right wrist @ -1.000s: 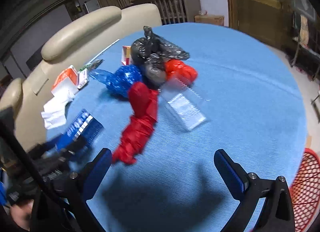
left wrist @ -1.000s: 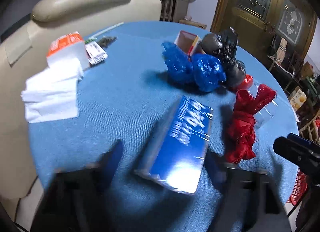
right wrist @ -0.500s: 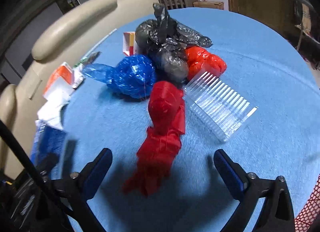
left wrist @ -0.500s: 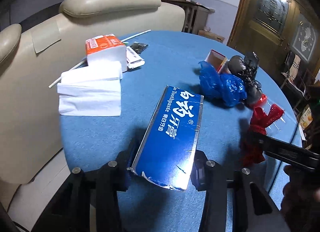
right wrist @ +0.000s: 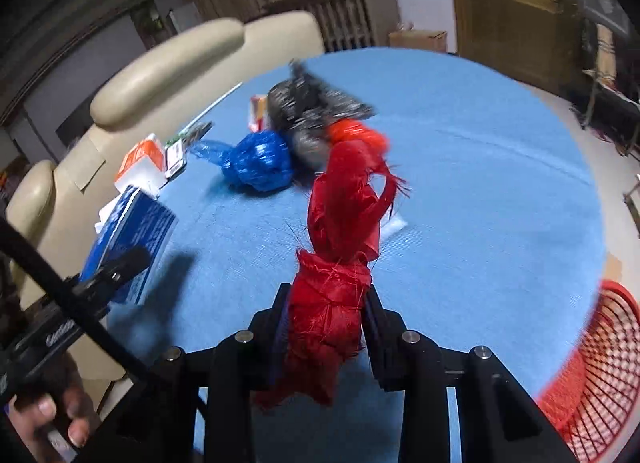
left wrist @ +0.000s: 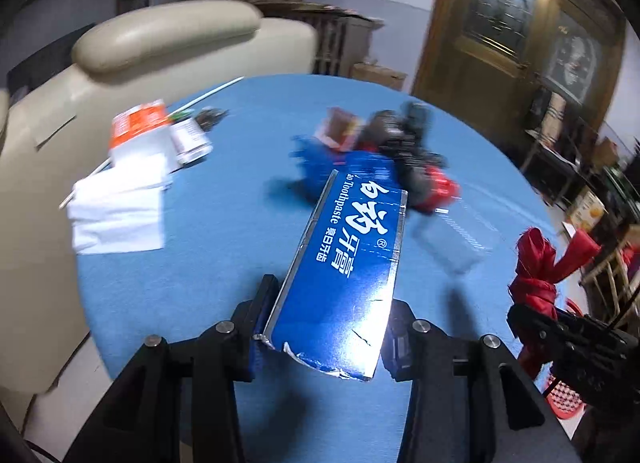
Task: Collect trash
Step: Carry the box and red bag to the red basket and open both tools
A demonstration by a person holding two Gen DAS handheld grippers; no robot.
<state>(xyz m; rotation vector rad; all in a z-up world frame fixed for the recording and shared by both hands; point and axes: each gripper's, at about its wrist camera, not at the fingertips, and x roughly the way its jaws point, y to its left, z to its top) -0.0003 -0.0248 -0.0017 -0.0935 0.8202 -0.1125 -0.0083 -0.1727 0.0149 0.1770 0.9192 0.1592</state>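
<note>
My left gripper [left wrist: 332, 315] is shut on the near end of a blue toothpaste box [left wrist: 352, 255], held tilted above the round blue table [left wrist: 224, 231]. The right wrist view shows the same box [right wrist: 132, 231] at the left, with a hand [right wrist: 52, 419] below it. My right gripper [right wrist: 326, 303] has its jaws closing, and the pads press on a knotted red plastic bag [right wrist: 344, 215] that stands up between them. In the left wrist view that red bag [left wrist: 536, 275] hangs at the right edge.
A blue bag [right wrist: 260, 161], black bags [right wrist: 308, 107] and an orange-red bag [right wrist: 356, 133] lie bunched mid-table, a clear plastic tray [left wrist: 456, 239] beside them. A tissue pack [left wrist: 138, 131] and white napkins [left wrist: 120, 215] lie left. A red basket [right wrist: 600, 363] stands off the table's right edge. A cream chair [left wrist: 168, 39] stands behind.
The right jaws went from wide open around the red bag to closed on it, and the bag now stands off the table. The left gripper rose with the toothpaste box.
</note>
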